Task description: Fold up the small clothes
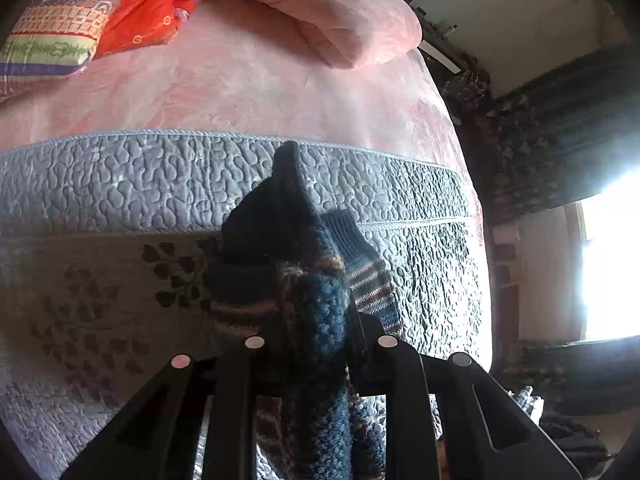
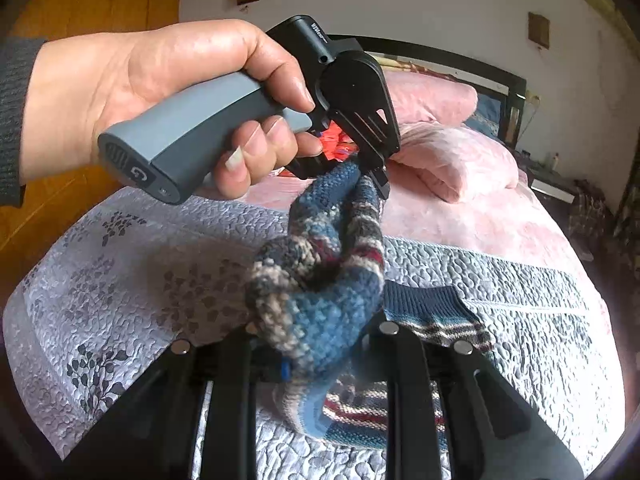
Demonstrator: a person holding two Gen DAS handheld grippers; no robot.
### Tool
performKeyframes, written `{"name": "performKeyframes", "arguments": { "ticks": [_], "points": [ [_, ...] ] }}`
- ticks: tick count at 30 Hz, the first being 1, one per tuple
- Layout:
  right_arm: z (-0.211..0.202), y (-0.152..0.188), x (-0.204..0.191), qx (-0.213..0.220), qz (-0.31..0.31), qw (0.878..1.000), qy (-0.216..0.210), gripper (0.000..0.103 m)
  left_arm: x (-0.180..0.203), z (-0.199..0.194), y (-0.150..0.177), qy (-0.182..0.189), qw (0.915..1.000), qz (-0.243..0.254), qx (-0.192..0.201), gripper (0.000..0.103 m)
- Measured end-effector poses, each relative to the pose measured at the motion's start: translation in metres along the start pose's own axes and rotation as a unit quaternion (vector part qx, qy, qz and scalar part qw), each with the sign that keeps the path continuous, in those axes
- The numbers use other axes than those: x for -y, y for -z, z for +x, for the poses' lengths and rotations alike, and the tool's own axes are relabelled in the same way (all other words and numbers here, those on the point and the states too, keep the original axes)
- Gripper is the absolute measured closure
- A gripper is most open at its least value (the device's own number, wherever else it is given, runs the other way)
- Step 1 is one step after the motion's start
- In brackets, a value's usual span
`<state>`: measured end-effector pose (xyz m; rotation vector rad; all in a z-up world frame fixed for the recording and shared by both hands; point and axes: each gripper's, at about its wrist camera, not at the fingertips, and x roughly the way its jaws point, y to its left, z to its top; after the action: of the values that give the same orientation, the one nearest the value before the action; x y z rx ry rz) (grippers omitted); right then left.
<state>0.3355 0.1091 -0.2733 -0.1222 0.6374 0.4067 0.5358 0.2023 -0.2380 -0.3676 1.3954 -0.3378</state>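
A knitted sock (image 2: 320, 264) in blue, grey and dark red stripes hangs bunched in the air between both grippers. In the right wrist view a hand (image 2: 168, 80) holds my left gripper (image 2: 378, 178), which is shut on the sock's upper end. My right gripper (image 2: 320, 344) is shut on the lower end. In the left wrist view the same sock (image 1: 320, 312) sits pinched in my left gripper (image 1: 320, 340), and its far part looks dark and backlit. A second striped sock (image 2: 436, 316) with a blue cuff lies flat on the bed below, also seen as the second sock (image 1: 368, 276).
The bed carries a grey quilted coverlet (image 2: 120, 288) with leaf print. Behind it lie a pink blanket (image 1: 240, 80), a pink pillow (image 2: 452, 160) and colourful patterned bedding (image 1: 60, 32). A bright window (image 1: 612, 260) is at the right, with a wooden floor (image 2: 60, 208) to the left.
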Motion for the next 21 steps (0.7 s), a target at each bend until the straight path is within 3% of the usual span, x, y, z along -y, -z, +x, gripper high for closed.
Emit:
{"name": "performKeyframes", "arguments": {
  "ticks": [21],
  "points": [
    [0.005,0.044,0.093,-0.009,0.074,0.997,0.010,0.083,0.074,0.088,-0.002,-0.029,0.9993,0.018,-0.014,0.083]
  ]
}}
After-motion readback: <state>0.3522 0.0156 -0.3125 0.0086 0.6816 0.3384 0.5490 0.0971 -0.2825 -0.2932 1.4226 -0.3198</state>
